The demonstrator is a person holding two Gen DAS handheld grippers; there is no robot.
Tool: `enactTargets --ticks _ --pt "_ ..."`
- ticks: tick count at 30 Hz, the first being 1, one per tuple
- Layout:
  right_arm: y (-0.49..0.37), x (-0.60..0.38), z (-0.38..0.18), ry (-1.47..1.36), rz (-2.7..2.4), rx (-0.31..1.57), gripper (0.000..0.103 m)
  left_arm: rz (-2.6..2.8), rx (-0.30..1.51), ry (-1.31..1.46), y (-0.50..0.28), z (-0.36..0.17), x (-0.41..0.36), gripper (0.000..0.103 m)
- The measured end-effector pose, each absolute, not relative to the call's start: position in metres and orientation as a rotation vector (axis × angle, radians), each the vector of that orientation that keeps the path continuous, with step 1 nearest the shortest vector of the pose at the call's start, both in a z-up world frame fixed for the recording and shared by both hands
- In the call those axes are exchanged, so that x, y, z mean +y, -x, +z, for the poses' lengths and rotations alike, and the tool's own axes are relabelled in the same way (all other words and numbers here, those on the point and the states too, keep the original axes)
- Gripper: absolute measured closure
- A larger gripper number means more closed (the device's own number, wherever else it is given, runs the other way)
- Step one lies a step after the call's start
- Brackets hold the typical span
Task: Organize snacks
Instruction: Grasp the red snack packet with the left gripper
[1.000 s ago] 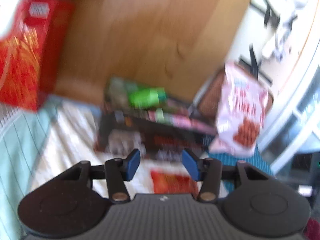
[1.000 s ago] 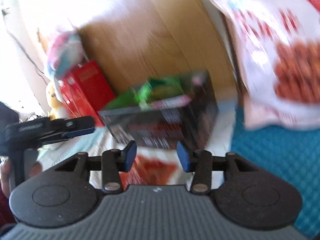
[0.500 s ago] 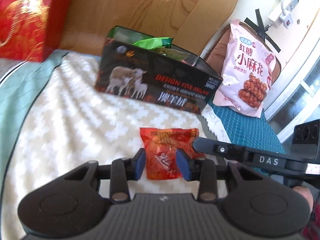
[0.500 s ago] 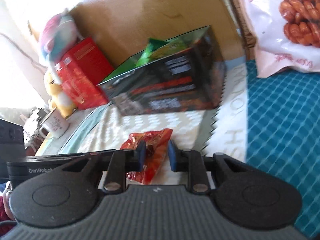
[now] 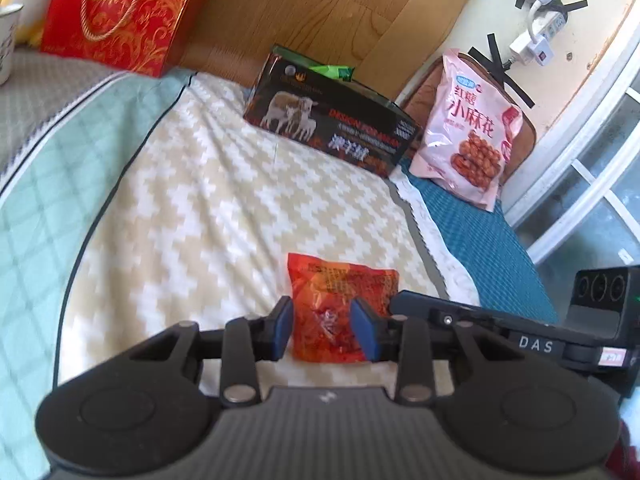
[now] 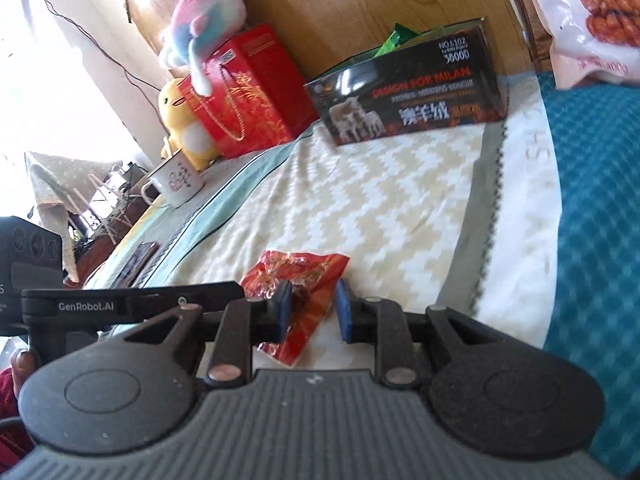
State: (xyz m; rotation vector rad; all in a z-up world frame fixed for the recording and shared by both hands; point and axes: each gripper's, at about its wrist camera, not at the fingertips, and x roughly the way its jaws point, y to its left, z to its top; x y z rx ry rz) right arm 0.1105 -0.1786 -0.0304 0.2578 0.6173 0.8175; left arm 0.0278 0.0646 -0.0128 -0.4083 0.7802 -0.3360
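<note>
A small red-orange snack packet (image 5: 340, 304) lies flat on the zigzag blanket; it also shows in the right wrist view (image 6: 298, 300). My left gripper (image 5: 323, 330) is open, its blue pads on either side of the packet's near end. My right gripper (image 6: 314, 310) is open too, its pads astride the same packet from the right. Whether any pad touches it is unclear. A black open box (image 5: 332, 120) with sheep printed on it stands at the back with green packets inside; it shows in the right wrist view (image 6: 412, 96) as well.
A pink snack bag (image 5: 468, 132) leans against the wall at back right on a teal mat (image 5: 480, 240). A red gift bag (image 5: 116, 12) stands at back left. A white mug (image 6: 176, 180), plush toys (image 6: 208, 28) and a phone (image 6: 138, 260) lie left.
Both grippers pulled back from the black box and came down low over the red packet. Their jaws narrowed from wide open and now frame the packet.
</note>
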Motion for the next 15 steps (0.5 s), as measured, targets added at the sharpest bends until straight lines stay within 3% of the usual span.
enactTargets --ticks 4,10,15 --pt "-0.091 -0.179 -0.034 -0.251 0.836 0.62 0.076 -0.372 0.78 0.403 -0.003 -0.016 0.067 0.07" --pt "-0.068 -0.183 -0.04 -0.266 0.872 0.624 0.073 -0.453 0.802 0.569 0.012 -0.023 0.087 0.054" --pt "-0.056 -0.178 -0.04 -0.223 0.852 0.581 0.07 -0.498 0.807 0.691 0.008 -0.026 0.095 0.051"
